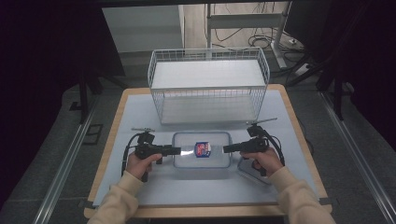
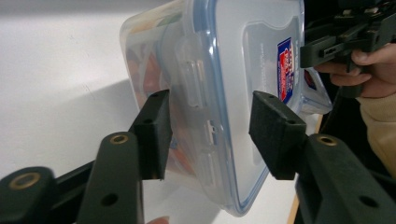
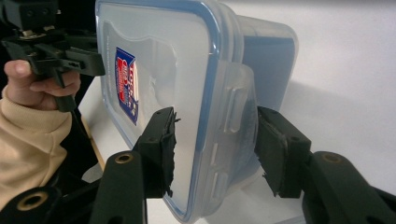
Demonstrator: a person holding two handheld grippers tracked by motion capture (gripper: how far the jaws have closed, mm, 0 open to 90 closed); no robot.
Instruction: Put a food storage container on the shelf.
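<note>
Partly, frosted container walls blur reddish contents inside.

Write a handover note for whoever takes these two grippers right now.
Left gripper: jaws straddle the latch flap at the left end of the clear lidded container; I cannot tell whether the pads press on it.
Right gripper: same at the right end flap.
Container sits on the table in front of the white wire basket, lid on. A second clear container lies under the right hand.
Done: both grippers placed at the ends.
Left: probably working the flaps or lifting.
</note>
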